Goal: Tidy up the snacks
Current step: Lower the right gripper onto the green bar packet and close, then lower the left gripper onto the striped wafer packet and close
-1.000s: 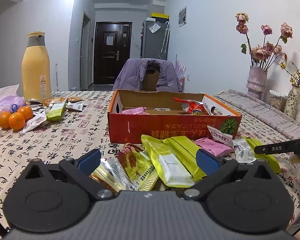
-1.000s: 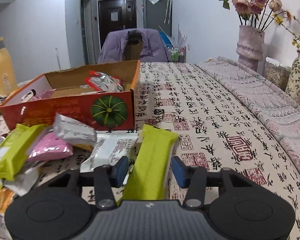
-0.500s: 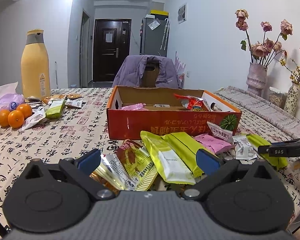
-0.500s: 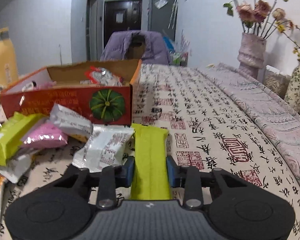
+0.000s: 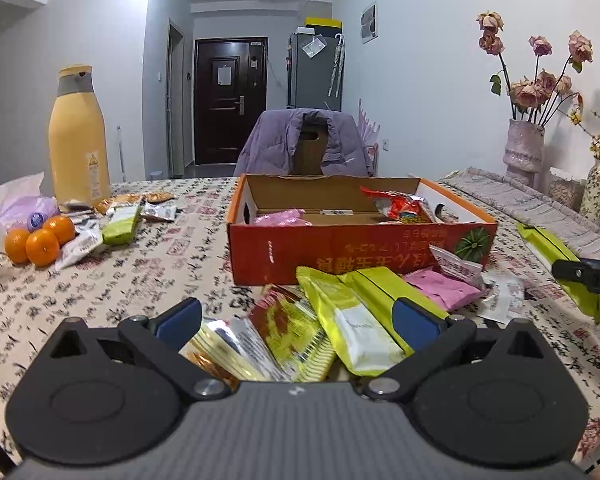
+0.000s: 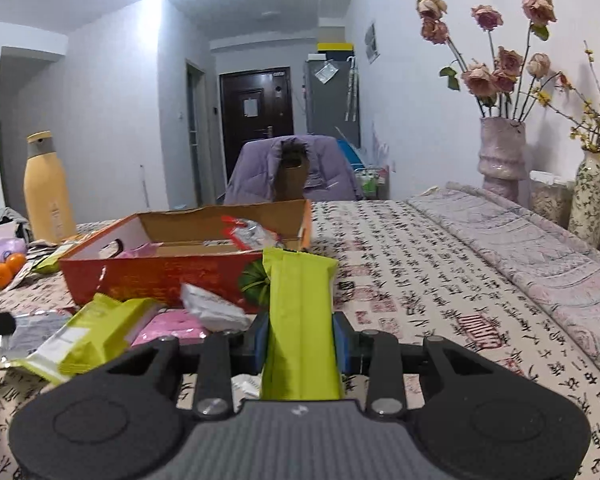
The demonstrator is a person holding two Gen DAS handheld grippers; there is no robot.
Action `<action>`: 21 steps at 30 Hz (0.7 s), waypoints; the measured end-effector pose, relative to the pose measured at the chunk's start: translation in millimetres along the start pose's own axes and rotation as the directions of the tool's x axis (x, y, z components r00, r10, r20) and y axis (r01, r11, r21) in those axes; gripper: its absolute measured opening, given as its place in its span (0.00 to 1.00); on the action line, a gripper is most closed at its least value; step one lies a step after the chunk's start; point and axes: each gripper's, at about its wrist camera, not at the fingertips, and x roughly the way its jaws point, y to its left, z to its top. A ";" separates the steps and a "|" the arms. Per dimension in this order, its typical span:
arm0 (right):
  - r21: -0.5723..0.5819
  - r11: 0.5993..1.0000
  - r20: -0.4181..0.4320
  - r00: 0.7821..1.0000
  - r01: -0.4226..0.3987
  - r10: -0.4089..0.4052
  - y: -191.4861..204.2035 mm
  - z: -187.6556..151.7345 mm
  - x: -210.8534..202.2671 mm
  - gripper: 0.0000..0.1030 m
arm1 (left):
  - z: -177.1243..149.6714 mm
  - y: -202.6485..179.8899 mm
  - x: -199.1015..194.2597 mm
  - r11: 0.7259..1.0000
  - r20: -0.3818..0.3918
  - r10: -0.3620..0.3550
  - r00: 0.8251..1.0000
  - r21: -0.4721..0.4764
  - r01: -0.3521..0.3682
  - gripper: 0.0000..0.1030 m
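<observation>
Your right gripper (image 6: 300, 340) is clamped on the green snack packet (image 6: 298, 304), lifted off the table beside the orange box (image 6: 160, 276); next, carry it over the box's rim and release, while your left gripper (image 5: 298, 318) waits spread apart over the snack pile (image 5: 340, 320).

Bright ceiling light glare, fisheye-bent dark corners, soft blur in right view

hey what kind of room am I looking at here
Most likely the dining area of a home apartment. A dining table with a calligraphy-print cloth holds snack packets and an orange cardboard box, a chair draped with a purple jacket stands behind it, and a hallway leads to a dark entrance door.
</observation>
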 end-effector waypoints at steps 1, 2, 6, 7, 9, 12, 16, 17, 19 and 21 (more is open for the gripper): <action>0.001 1.000 -0.003 1.000 -0.009 0.009 1.3 -1.5 -0.2 0.31 | 1.8 0.9 2.4 1.000 -0.002 0.006 1.000 0.012 -0.006 1.00; 0.001 1.000 -0.005 1.000 -0.014 0.014 2.6 -2.7 0.4 0.31 | 3.4 1.3 5.6 1.000 -0.009 0.015 1.000 0.026 -0.014 1.00; -0.006 1.000 -0.012 1.000 -0.027 0.027 8.4 -6.0 1.1 0.31 | 8.0 3.4 24.0 0.996 -0.058 0.044 0.997 0.081 -0.039 1.00; -0.008 1.000 -0.012 1.000 -0.029 0.029 9.5 -6.3 1.1 0.31 | 8.7 4.7 28.2 0.995 -0.069 0.048 0.996 0.085 -0.042 1.00; -0.010 0.999 -0.012 0.999 -0.032 0.032 11.7 -7.3 -0.5 0.31 | 10.1 8.8 38.2 0.995 -0.097 0.047 0.994 0.087 -0.039 0.97; -0.014 0.999 -0.017 0.999 -0.033 0.033 12.7 -7.7 0.0 0.31 | 13.2 14.1 52.6 0.997 -0.148 0.028 0.989 0.077 -0.017 0.86; -0.014 0.999 -0.024 0.999 -0.033 0.033 13.7 -8.1 0.9 0.31 | 13.9 16.5 69.7 0.997 -0.219 0.014 0.976 0.075 0.003 0.71; -0.015 0.999 -0.024 0.999 -0.034 0.033 14.5 -8.4 0.5 0.31 | 13.5 17.3 72.6 0.997 -0.232 0.012 0.973 0.075 0.006 0.68; -0.017 0.999 -0.026 0.999 -0.034 0.034 15.4 -8.7 1.1 0.31 | 12.7 18.2 74.0 0.997 -0.240 0.009 0.971 0.077 0.010 0.66; -0.019 0.999 -0.029 0.999 -0.034 0.034 16.4 -9.4 1.8 0.31 | 12.5 17.6 72.9 0.997 -0.242 0.006 0.970 0.081 0.014 0.60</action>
